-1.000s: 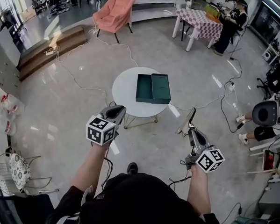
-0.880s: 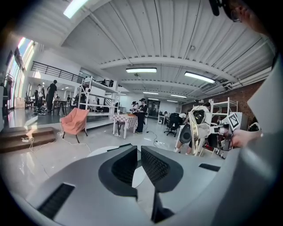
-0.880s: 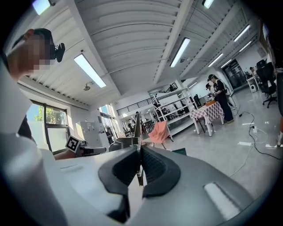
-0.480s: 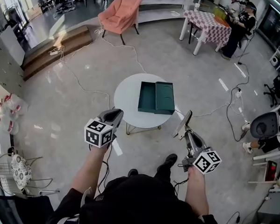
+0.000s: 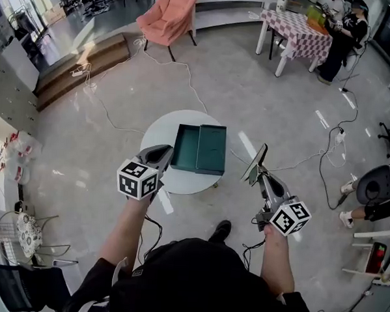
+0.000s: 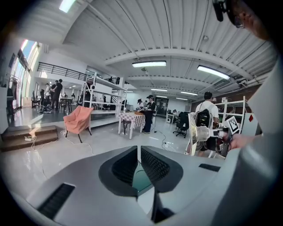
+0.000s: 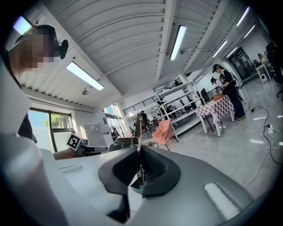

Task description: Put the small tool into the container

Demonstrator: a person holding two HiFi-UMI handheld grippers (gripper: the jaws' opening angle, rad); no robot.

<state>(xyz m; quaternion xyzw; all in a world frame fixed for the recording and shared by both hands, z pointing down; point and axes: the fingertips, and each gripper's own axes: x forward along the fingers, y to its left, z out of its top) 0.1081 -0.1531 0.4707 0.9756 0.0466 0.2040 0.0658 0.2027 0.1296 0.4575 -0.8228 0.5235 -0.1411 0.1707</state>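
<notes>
Right tool (image 5: 261, 180) clamped on a small flat blade (image 5: 254, 164), held in the air right of the open green box (image 5: 211, 150) on round surface (image 5: 158, 127). Left tool (image 5: 164, 152) jaws a slit apart, empty.

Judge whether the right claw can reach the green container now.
Probably yes: the right claw, shut on the small tool, hangs beside the table; nothing stands between it and the open container.

We can read no words, numbers or brands anywhere. The only print we find — black-and-white square patterns without letters — sits on the cube of the left gripper (image 5: 160, 154) at eight o'clock and on that of the right gripper (image 5: 261, 178) at four o'clock.
</notes>
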